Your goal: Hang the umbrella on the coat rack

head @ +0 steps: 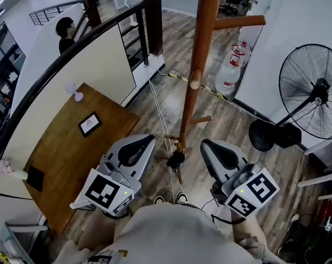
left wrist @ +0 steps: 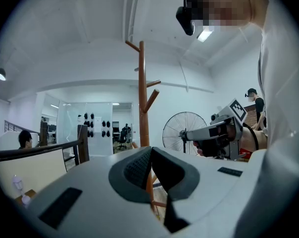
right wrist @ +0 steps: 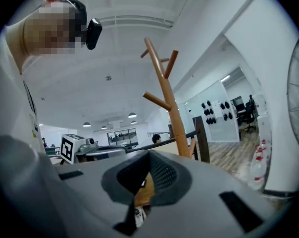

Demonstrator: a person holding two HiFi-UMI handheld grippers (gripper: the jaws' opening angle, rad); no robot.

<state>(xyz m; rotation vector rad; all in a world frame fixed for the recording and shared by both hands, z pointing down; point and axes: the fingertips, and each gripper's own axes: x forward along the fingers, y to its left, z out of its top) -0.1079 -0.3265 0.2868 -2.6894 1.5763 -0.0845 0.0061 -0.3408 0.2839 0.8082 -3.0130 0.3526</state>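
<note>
Two tools wait idle: the left gripper [head: 144, 142] and right gripper [head: 210, 147] hang low before the coat rack [head: 202, 48], jaws clenched on nothing. A dark bundle [head: 176, 159], probably the folded umbrella, sits low against the pole. Whether it is hooked or merely resting, I cannot tell.

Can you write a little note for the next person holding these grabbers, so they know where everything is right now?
Left tool: shut, empty.
Right tool: shut, empty.
Both are held low in front of the coat rack, one on each side of its pole.
Umbrella: not clearly seen in any view. A dark object sits at the rack's foot, too small to identify.
Done: nothing hangs on the pegs that show.
Left: find the umbrella, grasp it, hang it on a peg.
</note>
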